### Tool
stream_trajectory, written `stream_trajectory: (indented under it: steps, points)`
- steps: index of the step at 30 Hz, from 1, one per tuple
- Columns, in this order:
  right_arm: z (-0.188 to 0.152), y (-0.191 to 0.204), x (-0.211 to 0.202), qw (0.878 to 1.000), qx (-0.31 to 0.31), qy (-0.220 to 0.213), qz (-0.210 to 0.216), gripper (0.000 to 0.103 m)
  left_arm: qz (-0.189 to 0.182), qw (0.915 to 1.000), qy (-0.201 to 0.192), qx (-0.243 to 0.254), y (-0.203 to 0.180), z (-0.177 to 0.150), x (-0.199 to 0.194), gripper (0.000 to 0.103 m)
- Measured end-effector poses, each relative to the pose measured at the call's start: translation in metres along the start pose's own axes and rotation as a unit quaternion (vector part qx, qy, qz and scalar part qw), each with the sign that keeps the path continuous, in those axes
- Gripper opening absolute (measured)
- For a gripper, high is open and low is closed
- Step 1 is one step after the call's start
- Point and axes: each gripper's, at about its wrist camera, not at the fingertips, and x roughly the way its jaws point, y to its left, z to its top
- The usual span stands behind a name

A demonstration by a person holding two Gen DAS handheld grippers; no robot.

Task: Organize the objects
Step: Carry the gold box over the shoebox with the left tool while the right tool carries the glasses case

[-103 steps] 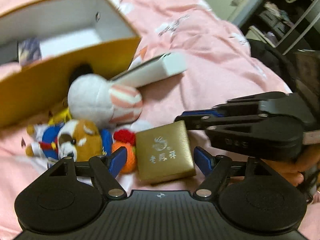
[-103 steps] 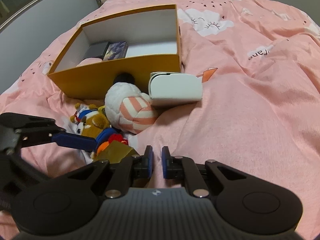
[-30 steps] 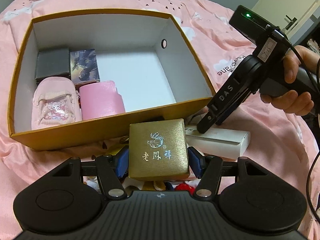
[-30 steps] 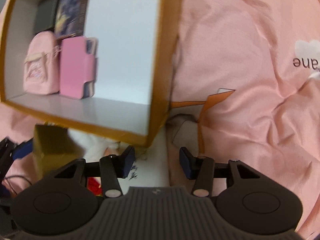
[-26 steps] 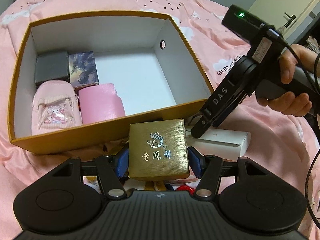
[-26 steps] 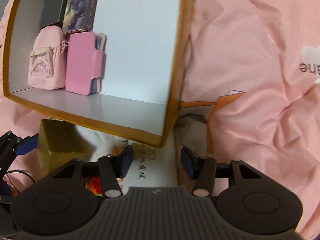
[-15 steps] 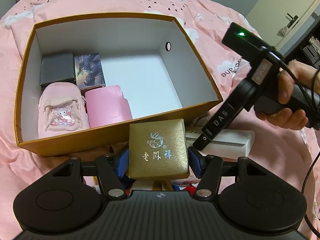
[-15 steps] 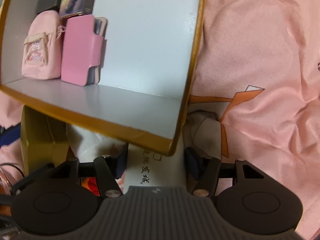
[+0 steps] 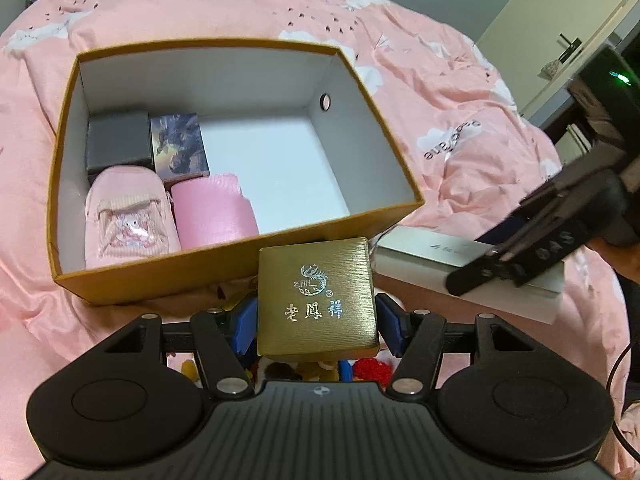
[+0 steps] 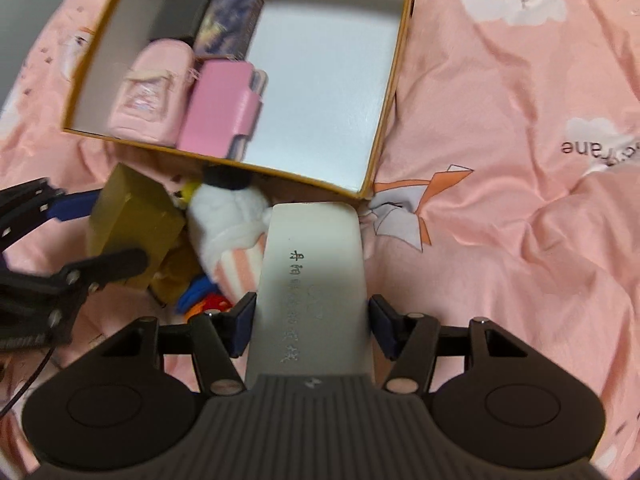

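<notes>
My left gripper (image 9: 317,325) is shut on a gold gift box (image 9: 316,292) and holds it just in front of the near wall of an open orange cardboard box (image 9: 240,258). The gold box also shows in the right wrist view (image 10: 132,220). My right gripper (image 10: 312,322) is shut on a long white box (image 10: 314,280), lifted off the bed beside the orange box's near right corner (image 10: 366,194). The white box shows at the right of the left wrist view (image 9: 440,264).
Inside the orange box lie a grey box (image 9: 118,142), a dark picture box (image 9: 178,146), a pink mini backpack (image 9: 128,220) and a pink case (image 9: 214,212). Plush toys (image 10: 228,236) lie on the pink bedspread (image 10: 520,200) below both grippers.
My right gripper has closed on the white box and lifted it. My left gripper has kept the gold box and edged a little higher by the orange box.
</notes>
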Motion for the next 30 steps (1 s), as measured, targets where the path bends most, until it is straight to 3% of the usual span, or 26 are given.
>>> stream_trajectory:
  steps: [5,9,18,23,30]
  points:
    - [-0.015,0.017,-0.03,0.998,0.003,-0.06,0.01,0.061,-0.007,0.9997,-0.023,0.003,0.002,0.015,-0.021,0.07]
    - [-0.011,0.029,-0.054,0.993,0.005,-0.117,0.017,0.061,0.013,0.999,-0.042,0.008,0.005,0.032,-0.031,0.07]
    - [0.051,0.04,-0.059,0.976,0.028,-0.214,0.003,0.061,0.063,0.9966,-0.051,-0.017,0.036,0.077,-0.015,0.07]
    - [0.096,0.038,-0.023,0.974,0.05,-0.221,-0.022,0.061,0.084,0.9944,-0.052,-0.038,0.06,0.095,0.004,0.07]
    - [0.141,0.036,0.04,0.976,0.073,-0.194,-0.061,0.061,0.087,0.9945,-0.029,-0.049,0.079,0.105,0.034,0.07]
